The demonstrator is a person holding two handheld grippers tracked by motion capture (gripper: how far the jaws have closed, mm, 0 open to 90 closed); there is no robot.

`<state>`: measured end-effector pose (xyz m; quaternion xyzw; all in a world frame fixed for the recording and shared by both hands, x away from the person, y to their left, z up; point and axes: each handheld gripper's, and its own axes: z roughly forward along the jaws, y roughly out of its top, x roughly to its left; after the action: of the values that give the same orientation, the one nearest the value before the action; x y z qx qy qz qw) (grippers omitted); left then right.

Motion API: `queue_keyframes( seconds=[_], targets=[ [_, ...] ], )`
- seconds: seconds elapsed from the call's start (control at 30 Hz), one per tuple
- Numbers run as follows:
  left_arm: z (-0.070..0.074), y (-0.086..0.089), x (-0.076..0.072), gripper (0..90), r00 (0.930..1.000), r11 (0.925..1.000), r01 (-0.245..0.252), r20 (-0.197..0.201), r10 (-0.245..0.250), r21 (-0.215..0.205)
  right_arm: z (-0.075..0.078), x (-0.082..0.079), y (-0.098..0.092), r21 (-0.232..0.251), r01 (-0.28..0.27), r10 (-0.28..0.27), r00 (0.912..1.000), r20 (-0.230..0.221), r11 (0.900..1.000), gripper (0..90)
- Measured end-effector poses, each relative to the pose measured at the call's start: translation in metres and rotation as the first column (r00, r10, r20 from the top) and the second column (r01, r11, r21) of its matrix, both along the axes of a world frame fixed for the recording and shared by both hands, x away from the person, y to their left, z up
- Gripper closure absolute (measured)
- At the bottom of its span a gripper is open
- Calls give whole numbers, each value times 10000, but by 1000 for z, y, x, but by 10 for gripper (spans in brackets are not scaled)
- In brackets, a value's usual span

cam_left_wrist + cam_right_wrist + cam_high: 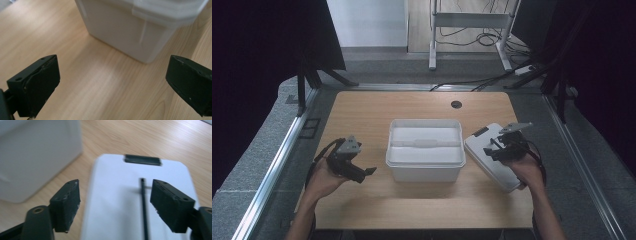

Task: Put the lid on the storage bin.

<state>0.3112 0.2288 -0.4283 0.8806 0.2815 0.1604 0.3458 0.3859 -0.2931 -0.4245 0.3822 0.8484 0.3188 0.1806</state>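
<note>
2 open tools (362, 175) (490, 150) flank the box (425, 150); lid (492, 162) seemingly overhangs the table edge (524, 210).

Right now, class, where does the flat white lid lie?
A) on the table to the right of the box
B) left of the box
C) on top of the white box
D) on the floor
A: the lid lies flat on the table, right of the box, under the right gripper.

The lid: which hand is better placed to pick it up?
Probably the right. The right gripper hovers just over the lid, jaws open above it. The left gripper is across the box, jaws open over bare table.
</note>
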Motion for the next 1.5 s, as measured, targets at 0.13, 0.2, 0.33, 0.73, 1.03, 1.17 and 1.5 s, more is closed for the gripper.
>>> queue_keyframes(
  seconds=[0.13,0.2,0.33,0.73,1.03,1.17,1.5],
  targets=[
    [-27,1,-12,0,9994,9998,-160,-323,155,-134,-5,11,-10,-241,412,-418,9989,-217,9989,319],
    [-40,0,-17,0,9987,9995,-261,-451,253,-164,-10,14,-14,-504,560,-576,9978,-316,9972,396],
    [-65,-3,-28,0,9964,9985,-415,-750,388,-354,-19,17,-19,-821,609,-661,9959,-624,9948,528],
    [-92,-15,-32,0,9932,9997,-227,-1141,215,-95,-20,18,-23,-2054,76,-218,9975,-671,9786,842],
    [-94,-14,-31,0,9917,9994,-144,-1280,102,-317,9,11,-34,-1751,-689,578,9960,-675,9821,842],
    [-94,-14,-31,0,9917,9994,-122,-1281,80,-321,25,7,-40,-1639,-1184,1081,9916,-705,9793,842],
    [-94,-14,-32,0,9917,9993,-147,-1282,102,-346,68,-2,-47,-1560,-2201,2132,9752,-598,9629,842]
  ],
)
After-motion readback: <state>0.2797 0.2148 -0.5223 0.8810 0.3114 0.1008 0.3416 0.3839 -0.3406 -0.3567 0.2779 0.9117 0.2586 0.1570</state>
